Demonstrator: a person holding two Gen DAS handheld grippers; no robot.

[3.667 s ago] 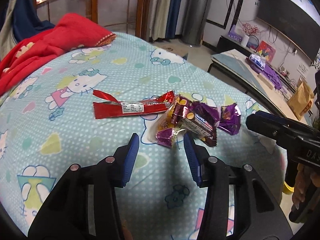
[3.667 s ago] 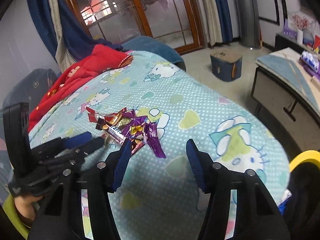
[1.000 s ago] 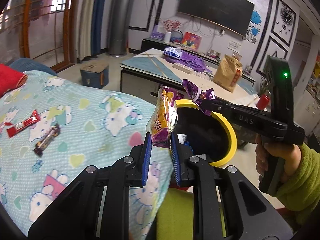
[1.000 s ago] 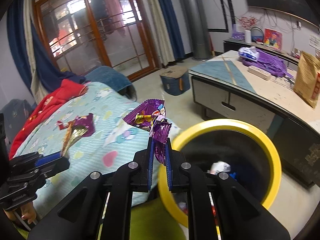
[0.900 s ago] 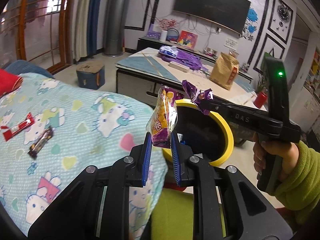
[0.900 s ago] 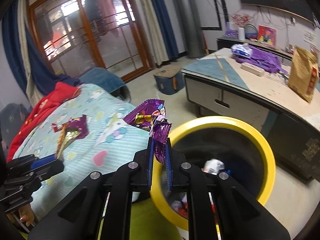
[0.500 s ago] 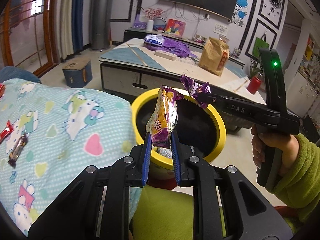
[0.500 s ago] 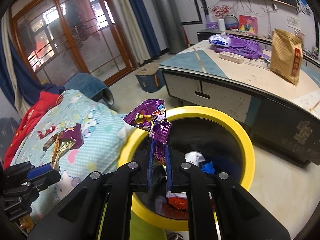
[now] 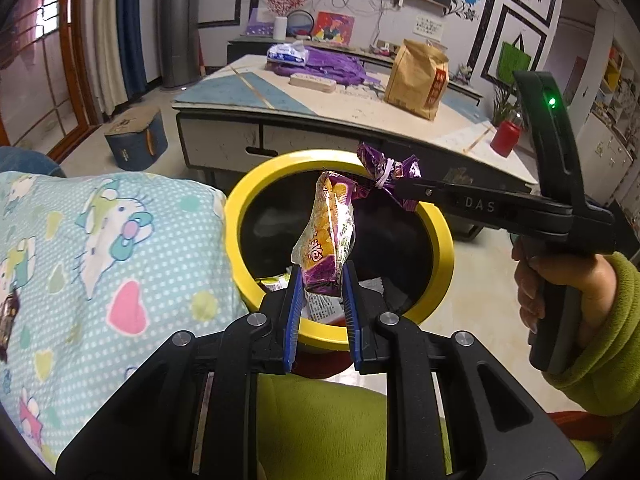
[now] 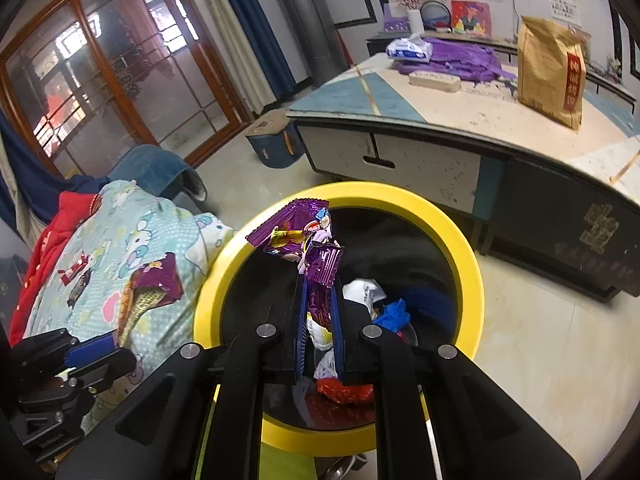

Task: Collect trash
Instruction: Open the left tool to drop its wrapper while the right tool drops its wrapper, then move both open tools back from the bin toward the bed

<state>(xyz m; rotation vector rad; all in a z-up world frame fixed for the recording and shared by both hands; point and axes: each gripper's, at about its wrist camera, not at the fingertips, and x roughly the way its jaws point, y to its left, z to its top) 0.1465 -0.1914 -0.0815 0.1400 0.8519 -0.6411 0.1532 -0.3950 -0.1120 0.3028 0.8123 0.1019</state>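
Note:
My left gripper point(image 9: 320, 280) is shut on a yellow-and-purple snack wrapper point(image 9: 326, 236) and holds it upright over the near rim of the yellow-rimmed trash bin point(image 9: 240, 216). My right gripper point(image 10: 319, 304) is shut on a crumpled purple wrapper point(image 10: 304, 240) above the bin's opening point(image 10: 472, 280); in the left wrist view it point(image 9: 400, 192) reaches in from the right with that purple wrapper point(image 9: 386, 172). The left gripper point(image 10: 108, 346) and its wrapper point(image 10: 152, 288) show at the left of the right wrist view. Trash lies inside the bin.
The Hello Kitty bedspread point(image 9: 80, 248) lies left of the bin, with a red wrapper point(image 10: 74, 270) and a dark wrapper point(image 10: 78, 290) on it. A low table point(image 9: 320, 100) with a brown bag point(image 9: 416, 80) stands behind the bin.
Both grippers have moved from beside the bed to above the bin, each still holding its wrapper. The bin now fills the middle of both views.

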